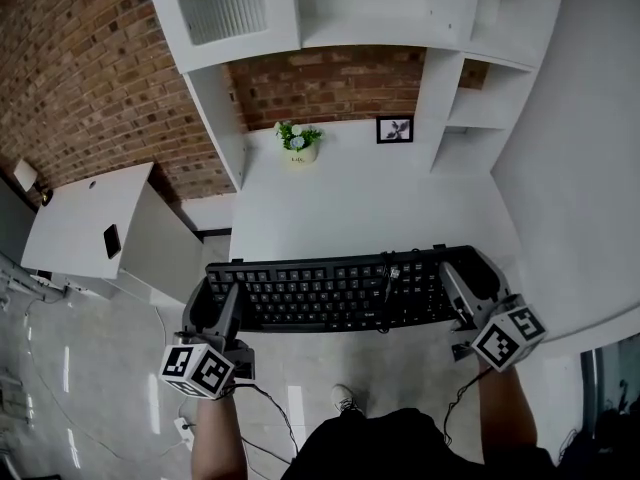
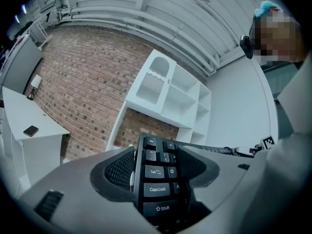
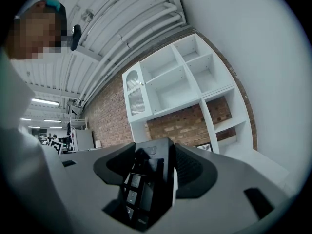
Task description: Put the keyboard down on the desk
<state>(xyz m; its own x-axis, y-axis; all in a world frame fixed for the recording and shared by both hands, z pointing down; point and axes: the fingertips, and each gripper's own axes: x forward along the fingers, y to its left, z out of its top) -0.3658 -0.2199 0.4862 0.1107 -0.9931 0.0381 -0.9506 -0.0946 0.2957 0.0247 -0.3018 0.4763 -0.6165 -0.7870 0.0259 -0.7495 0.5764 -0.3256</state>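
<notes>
A long black keyboard is held level in the air at the near end of the white desk. My left gripper is shut on the keyboard's left end; its Esc, Tab and Caps Lock keys show between the jaws in the left gripper view. My right gripper is shut on the right end, whose numpad keys sit between the jaws in the right gripper view. A coiled cable lies across the keyboard's right half.
At the back of the desk stand a small potted plant and a framed picture. White shelves rise above against a brick wall. A second white desk with a dark phone stands to the left.
</notes>
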